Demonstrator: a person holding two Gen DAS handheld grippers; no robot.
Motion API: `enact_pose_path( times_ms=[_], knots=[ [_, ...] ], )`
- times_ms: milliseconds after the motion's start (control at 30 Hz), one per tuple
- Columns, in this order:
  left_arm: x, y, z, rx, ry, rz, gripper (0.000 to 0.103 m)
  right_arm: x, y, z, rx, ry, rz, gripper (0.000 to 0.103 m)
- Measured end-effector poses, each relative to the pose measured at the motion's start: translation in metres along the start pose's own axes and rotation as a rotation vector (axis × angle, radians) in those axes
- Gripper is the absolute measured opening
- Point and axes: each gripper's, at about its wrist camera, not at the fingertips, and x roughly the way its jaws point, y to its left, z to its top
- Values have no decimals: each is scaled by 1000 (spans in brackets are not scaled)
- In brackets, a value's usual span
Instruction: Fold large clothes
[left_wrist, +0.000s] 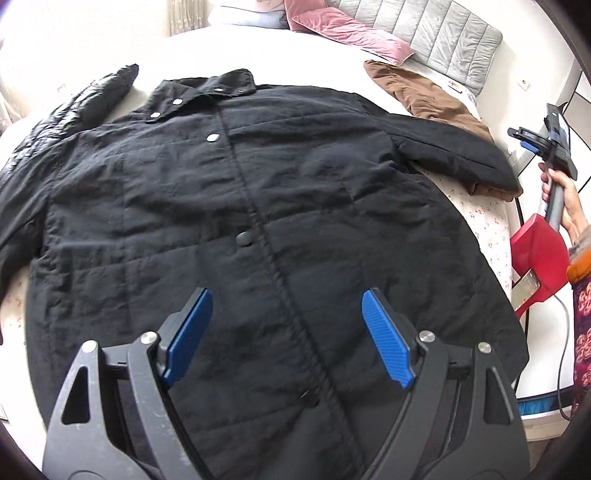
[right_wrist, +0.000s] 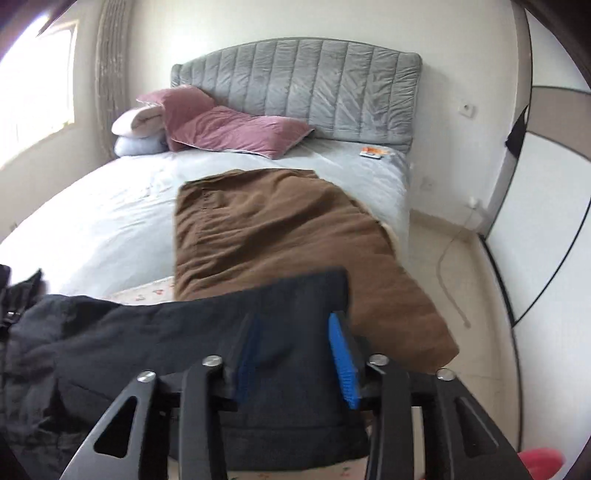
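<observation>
A black jacket (left_wrist: 236, 221) lies spread front-up across the near part of the bed (right_wrist: 110, 206), collar toward the far end. The left claw (left_wrist: 286, 339) hovers over its lower front, blue pads wide apart and holding nothing. The right claw (right_wrist: 295, 354) sits around the cuff of the jacket's right sleeve (right_wrist: 288, 306); I cannot tell whether it grips. Under the sleeve lies a brown garment (right_wrist: 277, 229), with pink pillows (right_wrist: 229, 129) by the grey headboard (right_wrist: 314, 85).
</observation>
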Motion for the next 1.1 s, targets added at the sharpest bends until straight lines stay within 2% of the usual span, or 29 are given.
enact_pose_path(
  times_ms=[67, 167, 333, 500, 567, 700, 767, 833, 867, 900, 933, 967, 1067, 1100],
  knots=[
    [-12, 11, -7, -4, -7, 30, 83, -25, 8, -11, -51, 4, 62, 67],
    [-36, 39, -24, -31, -10, 79, 83, -62, 22, -32, -120, 60, 196, 69],
    [-72, 91, -61, -120, -13, 97, 83, -119, 39, -79, -125, 169, 408, 74],
    [-94, 140, -112, -180, 22, 127, 83, -148, 58, -133, -154, 280, 539, 75],
    [-97, 159, -135, -215, 37, 126, 83, -145, 63, -157, -161, 335, 581, 76],
    [-93, 197, -187, -328, 76, 79, 83, -124, 63, -215, -158, 467, 582, 76],
    [-87, 212, -210, -410, 101, 13, 83, -110, 58, -244, -129, 540, 559, 75],
    [-79, 216, -231, -488, 124, -115, 76, -99, 53, -267, -63, 613, 572, 74],
    [-77, 213, -237, -502, 129, -170, 58, -98, 52, -274, -32, 632, 598, 62],
    [-79, 208, -241, -503, 115, -201, 41, -101, 53, -279, -4, 644, 647, 30],
    [-85, 204, -242, -491, 86, -205, 33, -106, 55, -279, 7, 641, 689, 19],
    [-94, 200, -240, -478, 48, -223, 14, -115, 56, -276, 13, 626, 716, 13],
    [-124, 201, -235, -512, -57, -289, 8, -150, 52, -253, 24, 518, 799, 9],
    [-133, 203, -235, -515, -85, -283, 8, -161, 48, -246, 14, 473, 789, 9]
  ],
)
